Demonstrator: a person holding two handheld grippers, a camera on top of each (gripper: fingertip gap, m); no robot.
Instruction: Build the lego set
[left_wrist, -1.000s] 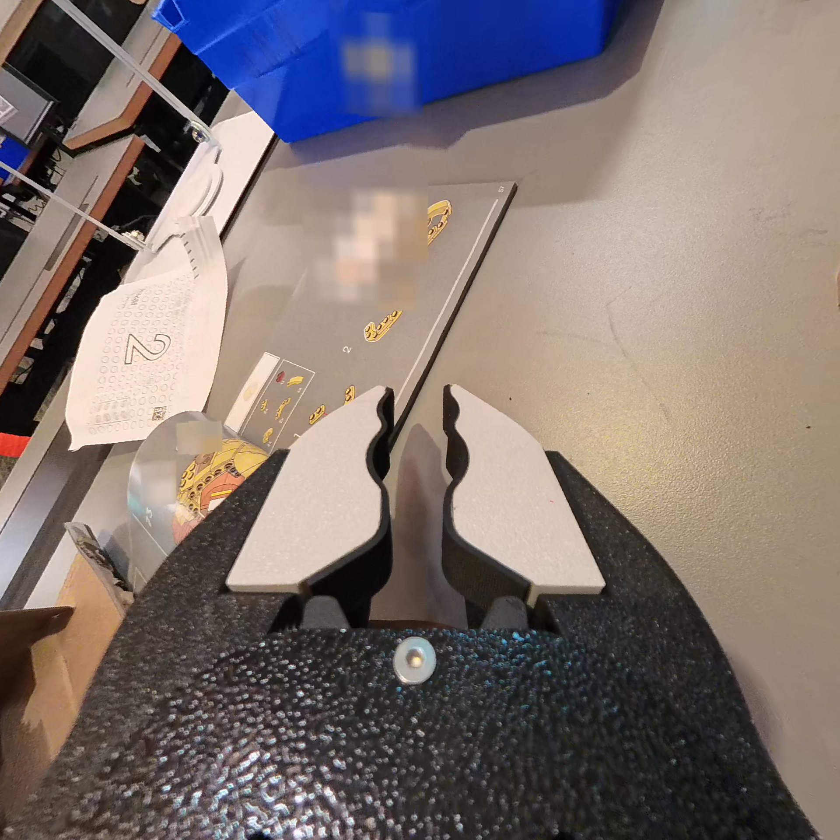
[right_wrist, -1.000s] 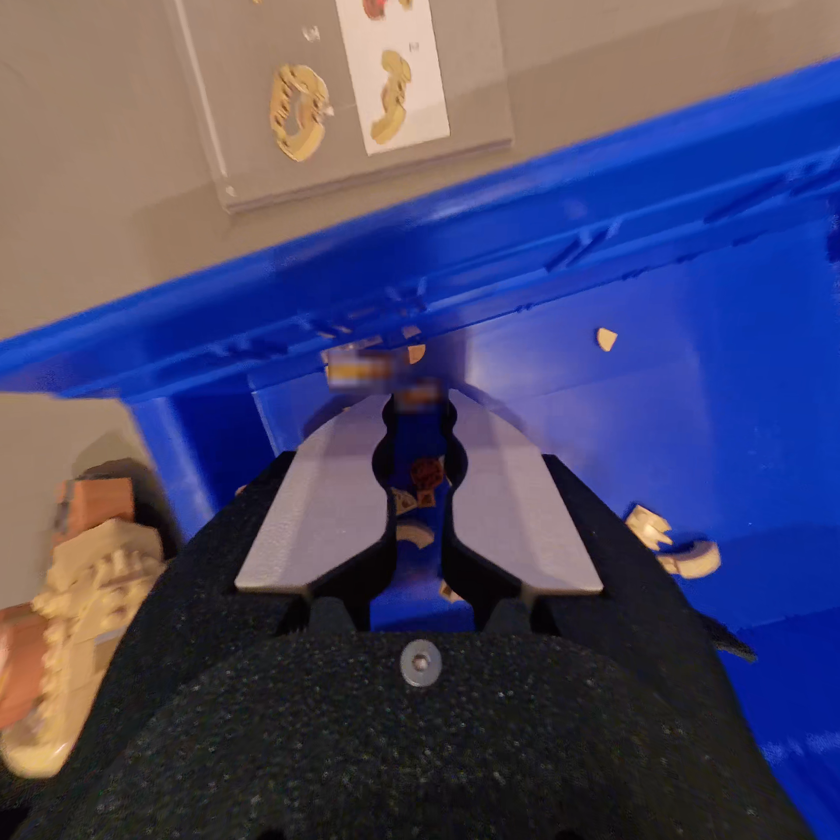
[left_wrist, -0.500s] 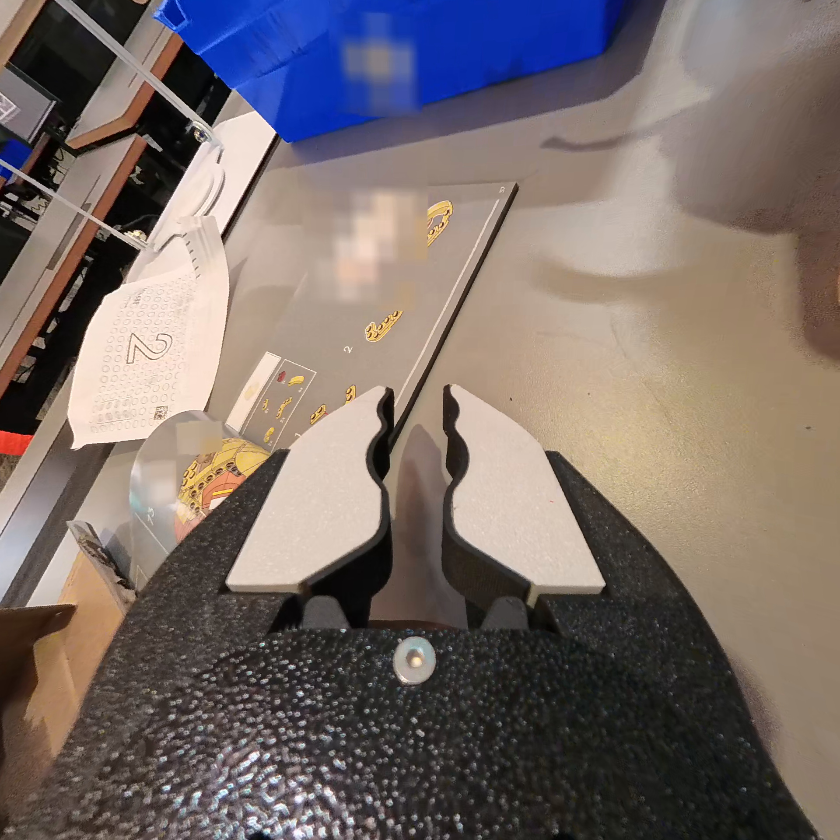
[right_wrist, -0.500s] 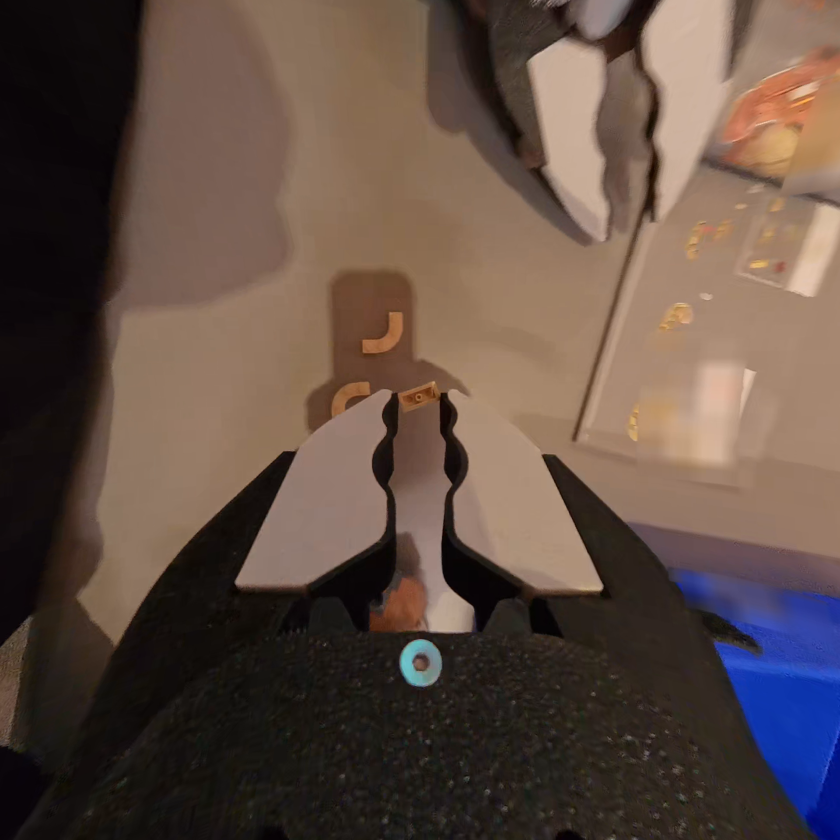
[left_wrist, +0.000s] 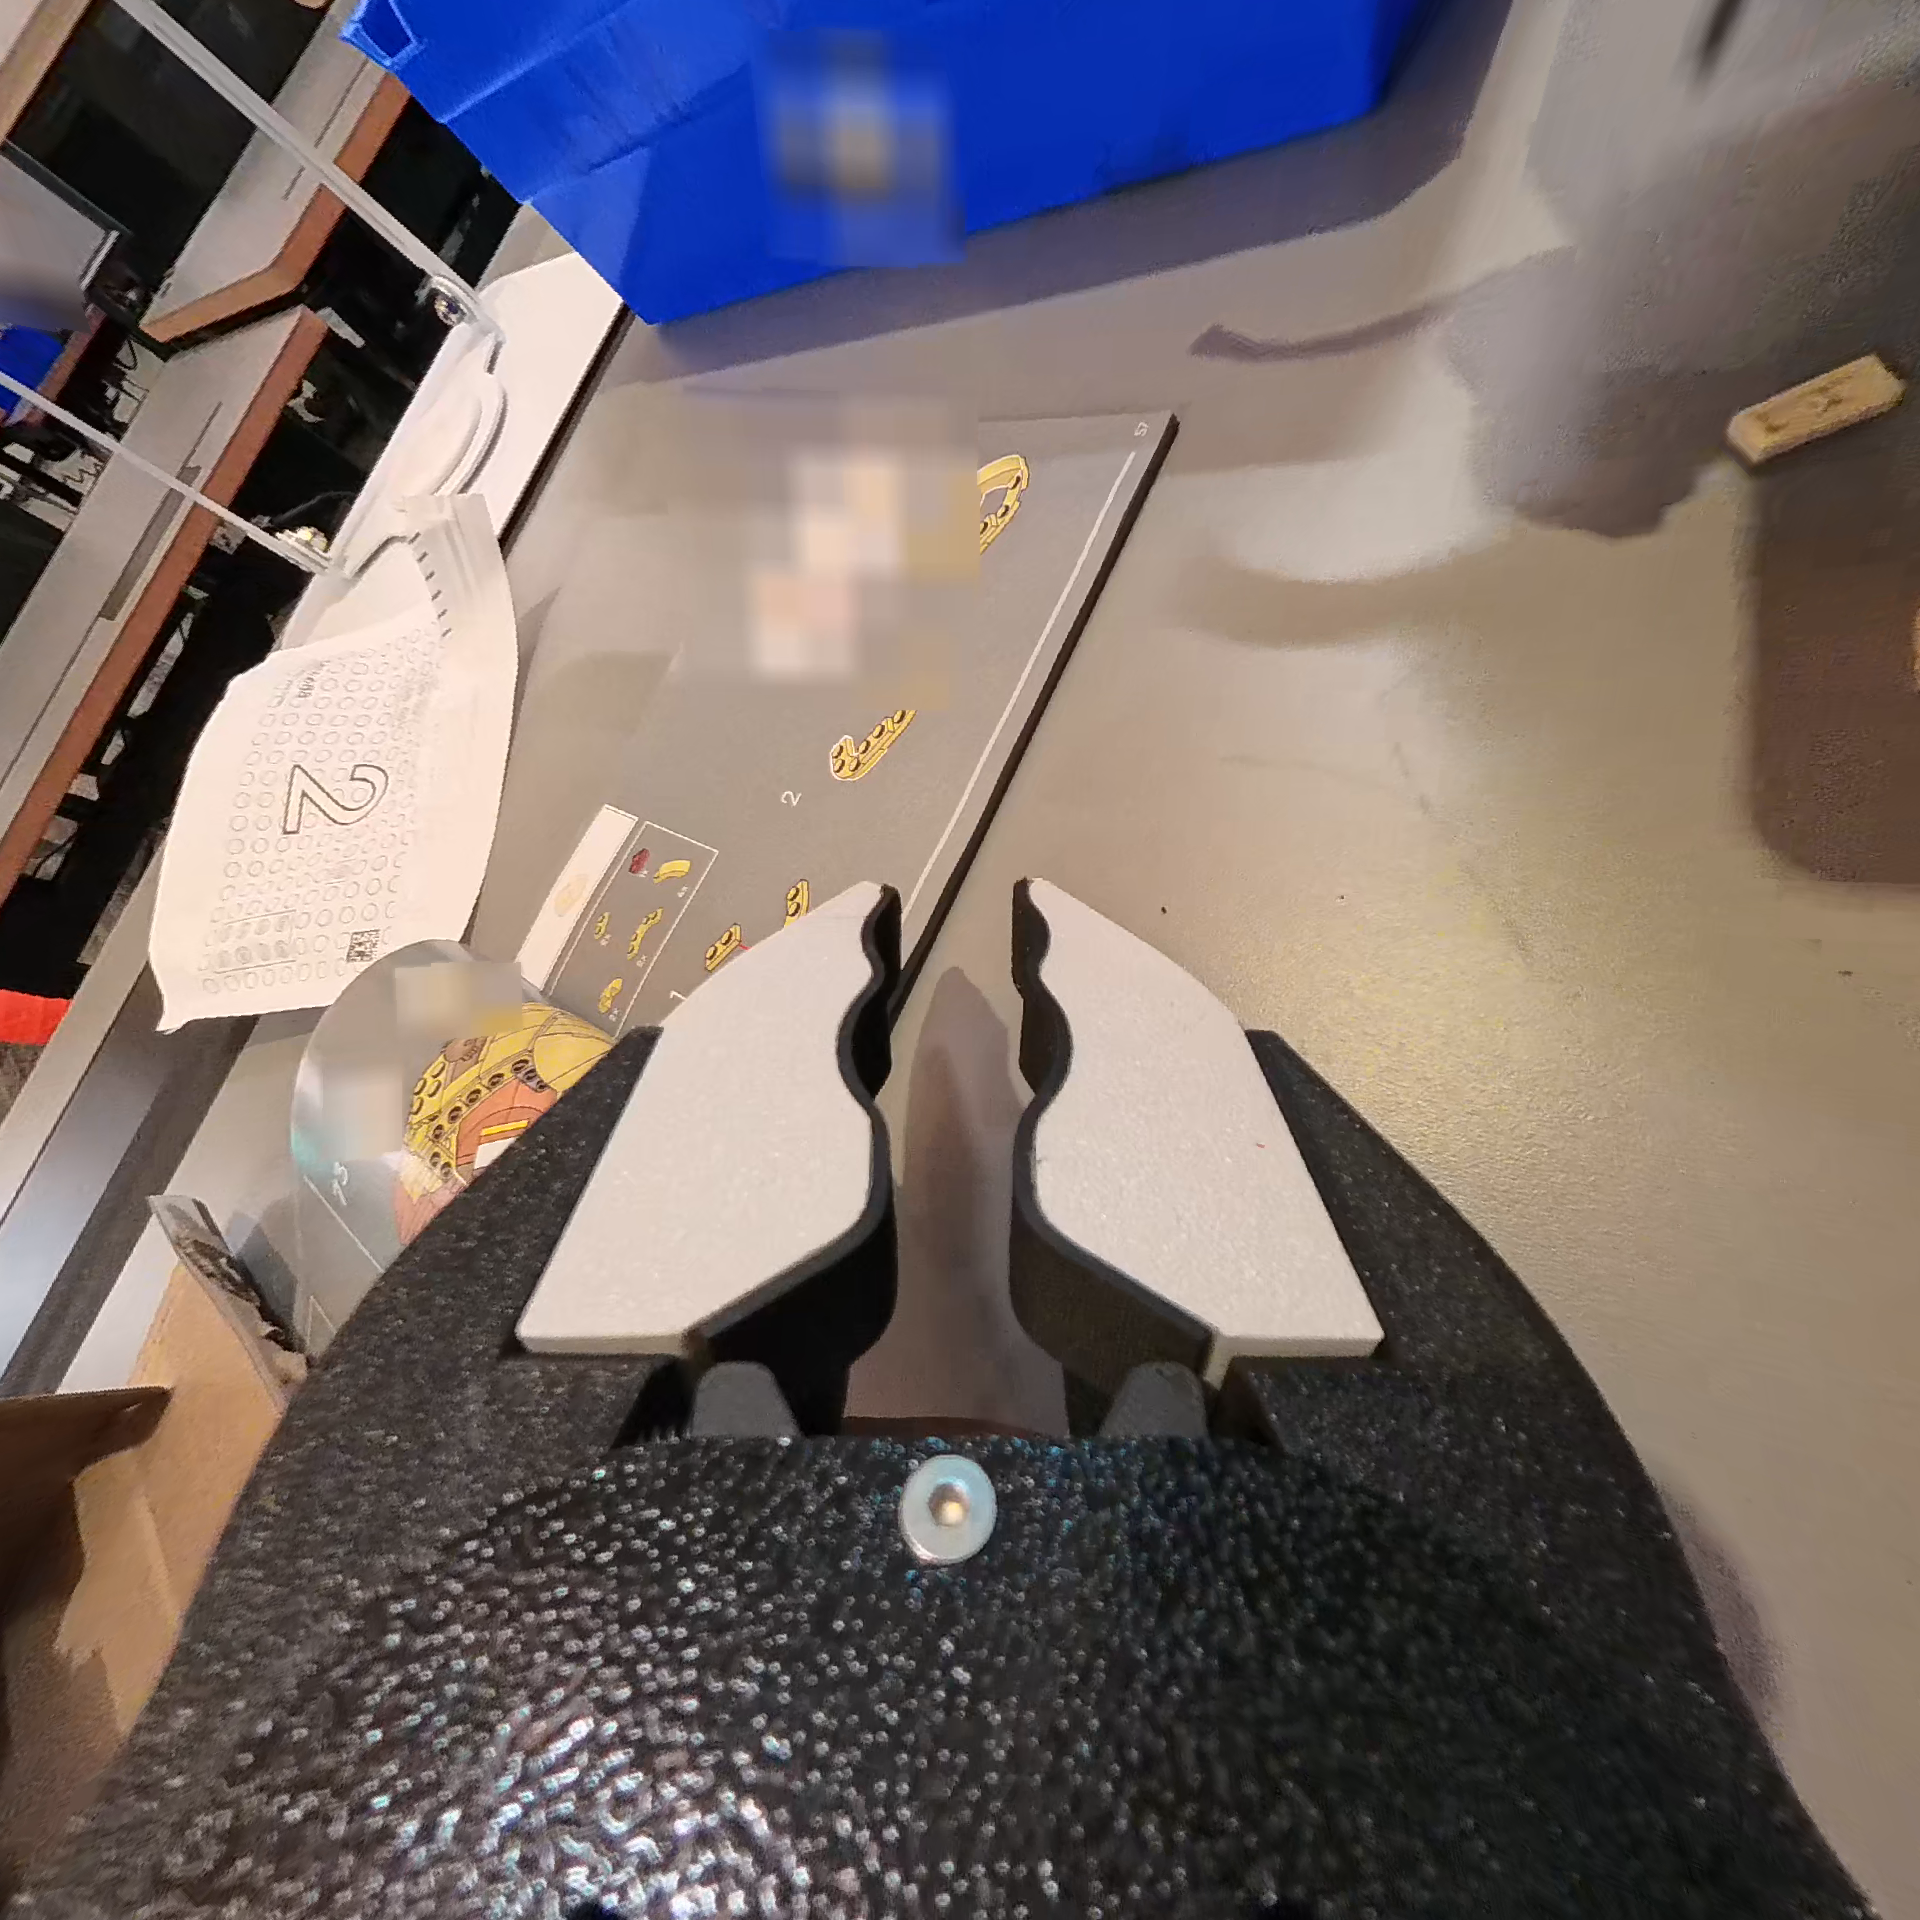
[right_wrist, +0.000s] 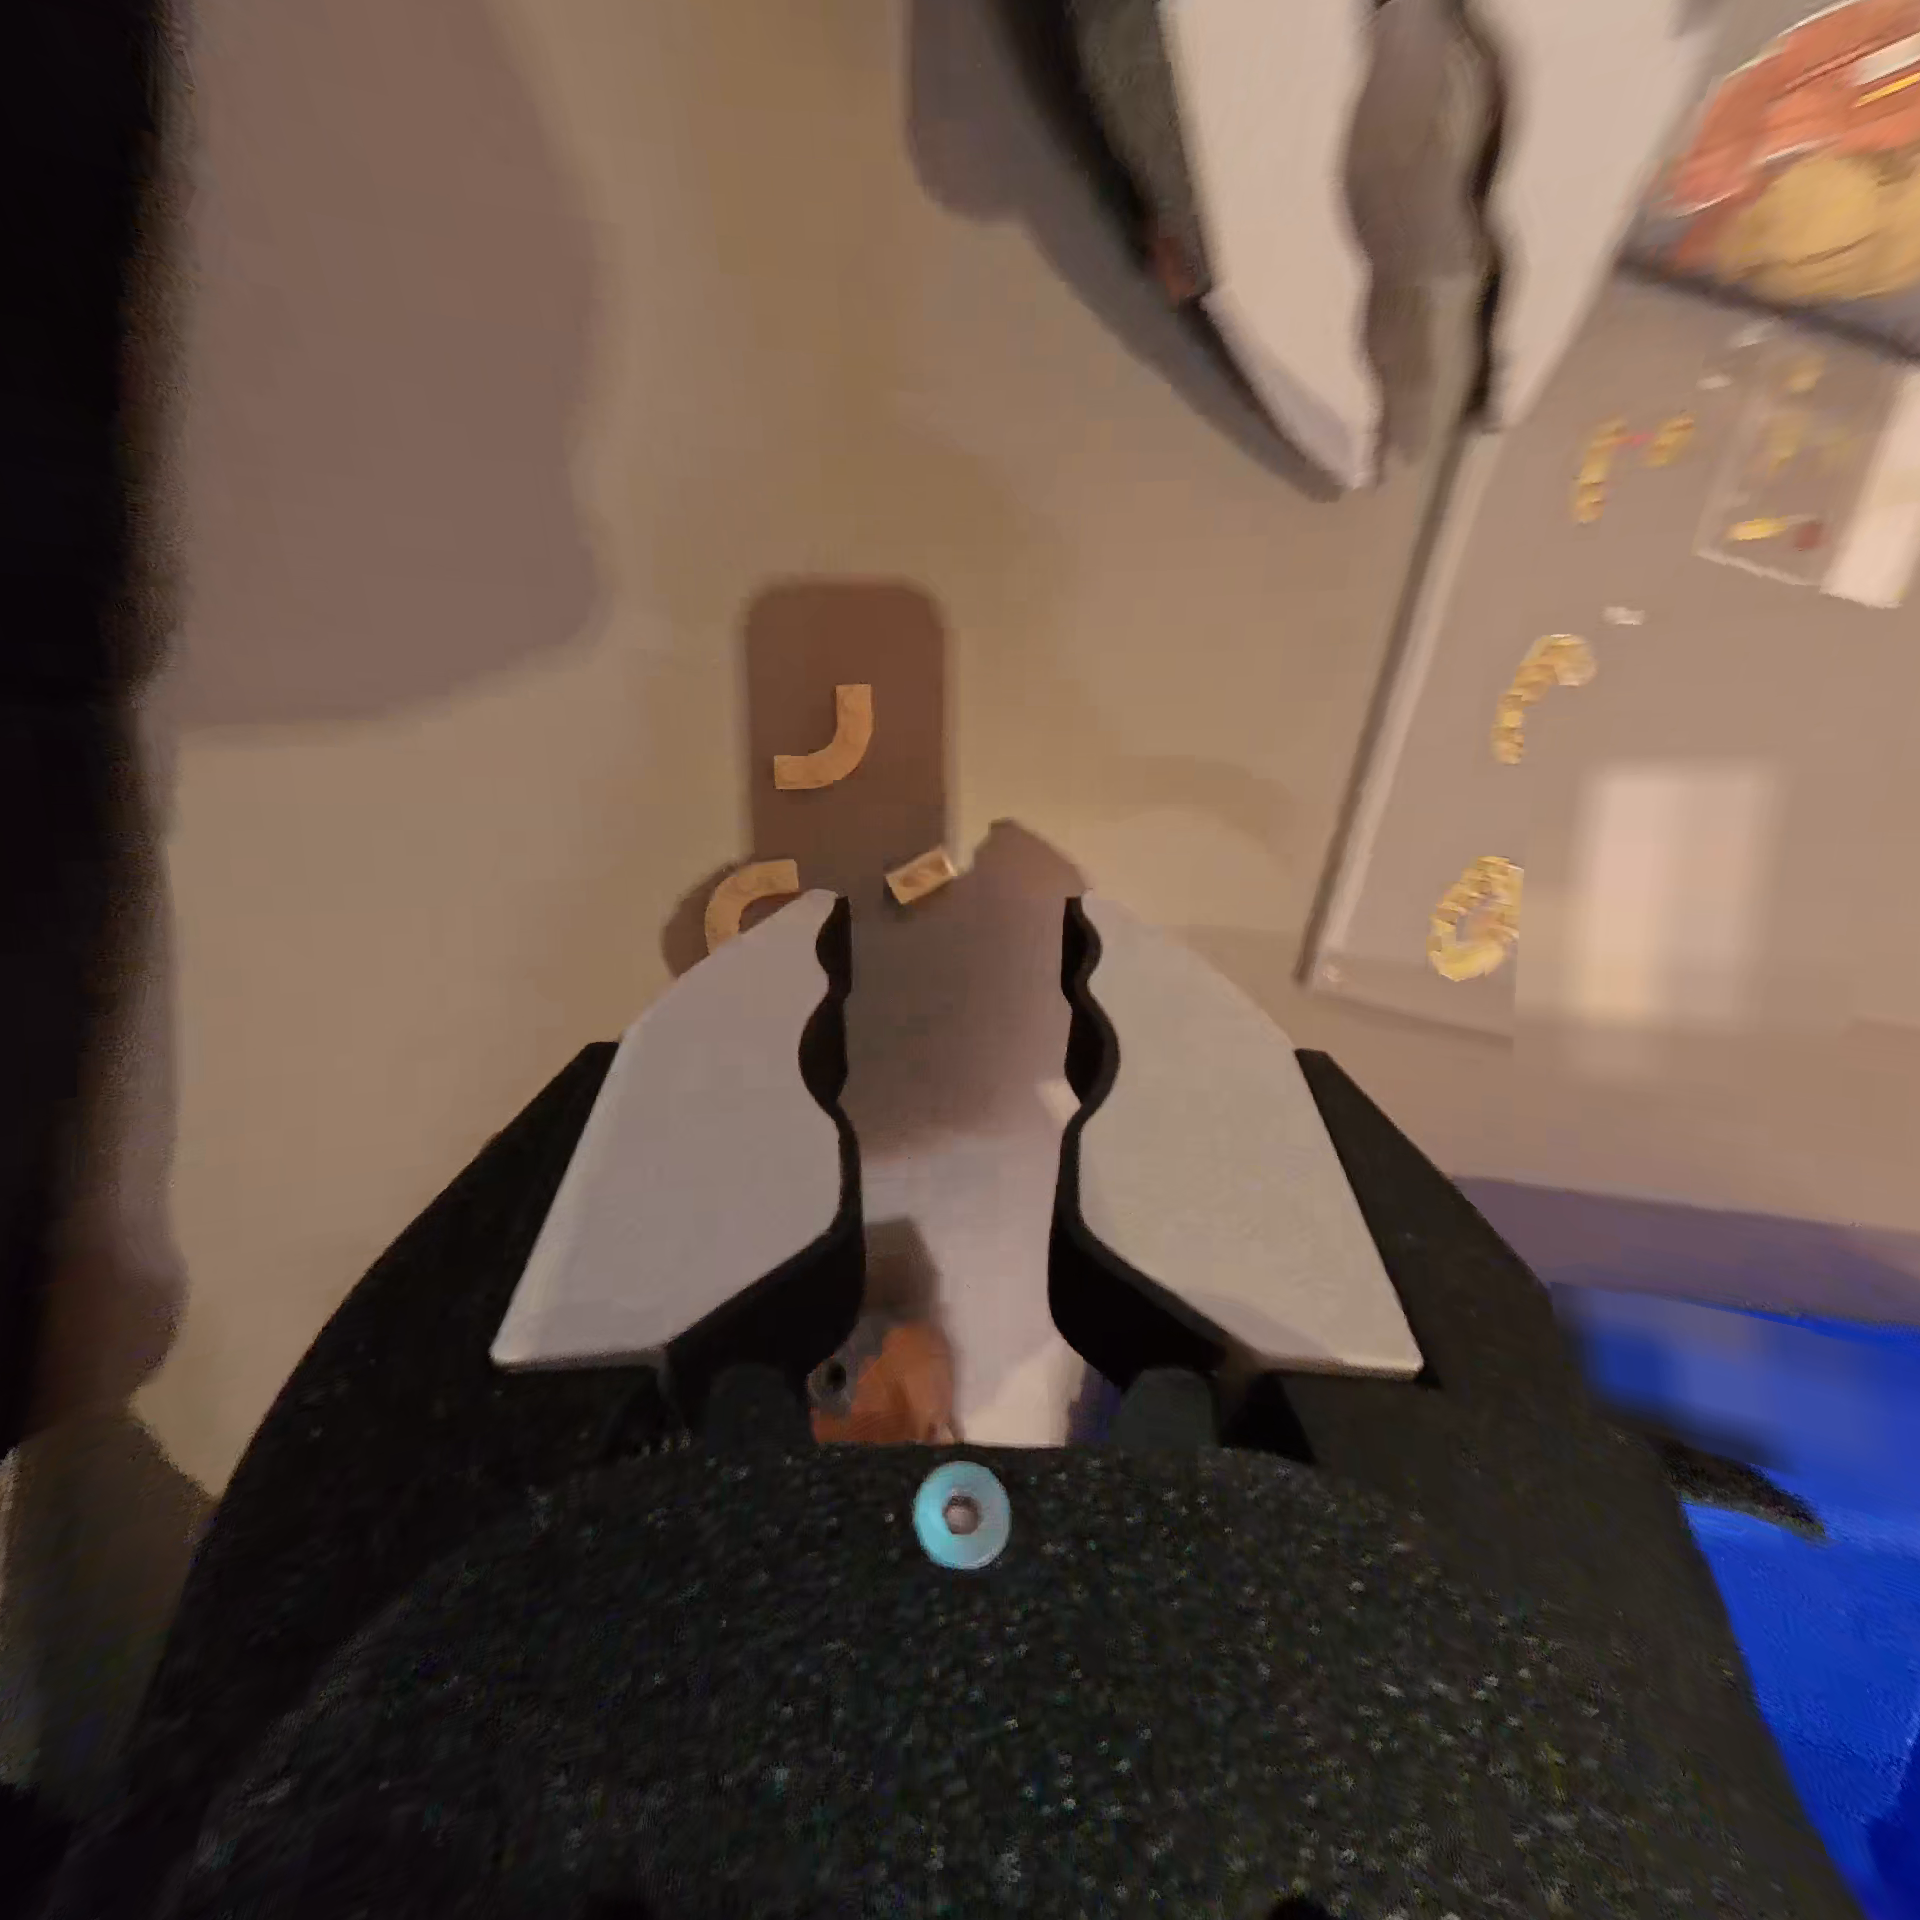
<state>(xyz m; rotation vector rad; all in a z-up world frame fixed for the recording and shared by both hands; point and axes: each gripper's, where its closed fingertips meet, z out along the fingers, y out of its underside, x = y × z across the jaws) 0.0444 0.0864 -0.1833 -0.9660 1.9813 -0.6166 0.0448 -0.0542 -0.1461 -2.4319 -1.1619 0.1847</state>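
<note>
My right gripper (right_wrist: 956, 914) is open above the grey table. A small tan brick (right_wrist: 920, 878) lies free just beyond its left fingertip, touching neither pad. Two curved tan pieces (right_wrist: 826, 738) (right_wrist: 748, 904) lie on the table close by. The small tan brick also shows at the right edge of the left wrist view (left_wrist: 1813, 416), under the blurred right gripper (left_wrist: 1714, 260). My left gripper (left_wrist: 956, 894) is slightly open with nothing between its pads, hovering beside the edge of the instruction sheet (left_wrist: 831, 675). It also shows blurred at the top of the right wrist view (right_wrist: 1434, 416).
A blue bin (left_wrist: 935, 125) stands at the back of the table and also shows in the right wrist view (right_wrist: 1818, 1507). A white numbered paper bag (left_wrist: 322, 790) and a cardboard box (left_wrist: 83, 1507) sit at the left. The instruction sheet (right_wrist: 1662, 727) lies right of the pieces. Something orange (right_wrist: 894, 1392) shows below my right fingers. One gripper's finger ends stand about 15 cm off the other's.
My right gripper left the blue bin with the small tan brick at its tips, came over the table, then opened; the brick left the grasp. The left gripper has not moved.
</note>
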